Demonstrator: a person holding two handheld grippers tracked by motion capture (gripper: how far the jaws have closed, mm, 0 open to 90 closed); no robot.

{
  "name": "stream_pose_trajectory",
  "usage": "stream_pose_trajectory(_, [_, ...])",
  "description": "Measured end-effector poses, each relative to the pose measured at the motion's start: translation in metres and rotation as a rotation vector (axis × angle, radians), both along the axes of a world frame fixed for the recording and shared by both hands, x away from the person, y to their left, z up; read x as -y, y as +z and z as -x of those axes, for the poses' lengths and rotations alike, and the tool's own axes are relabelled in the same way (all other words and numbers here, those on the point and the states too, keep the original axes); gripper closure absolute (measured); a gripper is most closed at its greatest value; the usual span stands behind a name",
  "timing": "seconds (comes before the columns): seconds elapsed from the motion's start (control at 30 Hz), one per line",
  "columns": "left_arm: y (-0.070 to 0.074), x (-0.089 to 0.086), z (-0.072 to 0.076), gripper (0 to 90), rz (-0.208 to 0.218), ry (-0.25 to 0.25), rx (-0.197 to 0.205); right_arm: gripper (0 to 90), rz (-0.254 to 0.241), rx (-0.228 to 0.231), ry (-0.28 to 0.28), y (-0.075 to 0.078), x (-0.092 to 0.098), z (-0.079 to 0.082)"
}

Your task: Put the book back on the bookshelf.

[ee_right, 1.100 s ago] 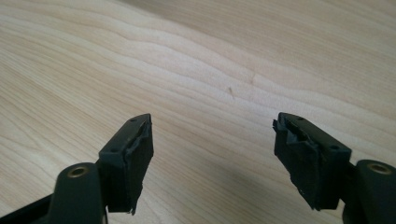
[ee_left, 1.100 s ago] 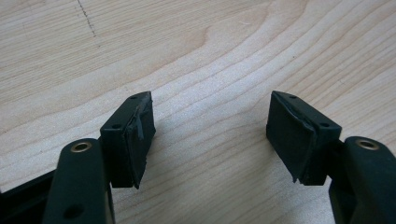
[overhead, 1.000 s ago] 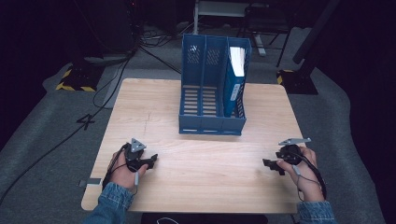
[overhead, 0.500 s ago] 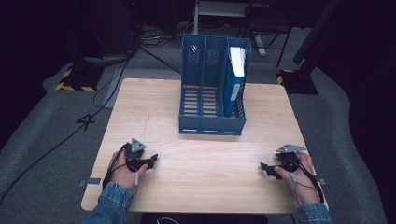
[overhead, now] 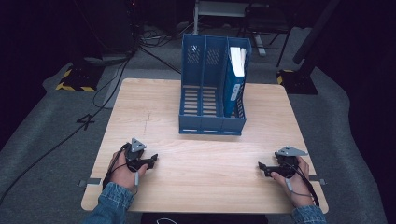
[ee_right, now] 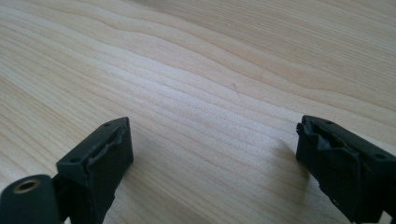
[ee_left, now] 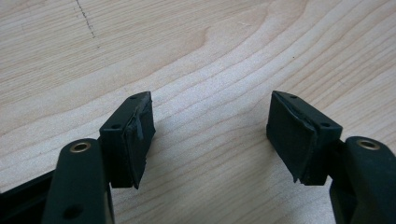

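Both grippers sat low at the near edge of the wooden surface (overhead: pixel 205 154). The left gripper (overhead: pixel 150 161) had its fingers (ee_left: pixel 133 140) wide, nothing between them. The right gripper (overhead: pixel 262 167) had just been opening its fingers (ee_right: pixel 100 161), wide too, bare wood between. The blue file rack (overhead: pixel 212 88) stood well apart at the far side, a book (overhead: pixel 235 79) in its right-hand compartment.

Your wooden desk (overhead: pixel 154 112) carries a blue file rack (overhead: pixel 212 93), standing well beyond each claw, between them.
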State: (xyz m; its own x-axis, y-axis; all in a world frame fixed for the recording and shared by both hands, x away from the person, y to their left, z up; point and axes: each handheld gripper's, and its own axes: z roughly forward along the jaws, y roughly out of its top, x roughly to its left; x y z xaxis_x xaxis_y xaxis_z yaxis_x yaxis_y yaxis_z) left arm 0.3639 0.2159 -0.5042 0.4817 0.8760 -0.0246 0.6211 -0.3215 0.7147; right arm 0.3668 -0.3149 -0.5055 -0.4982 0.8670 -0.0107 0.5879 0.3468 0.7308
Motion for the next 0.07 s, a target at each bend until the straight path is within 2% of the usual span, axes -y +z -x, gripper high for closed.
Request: stream_pose_trajectory(0.07, [0.0,0.0,-0.0001,32.6,-0.001,0.0,0.0,10.5,0.0,0.001,-0.001,-0.0001,-0.0002,-0.0001])
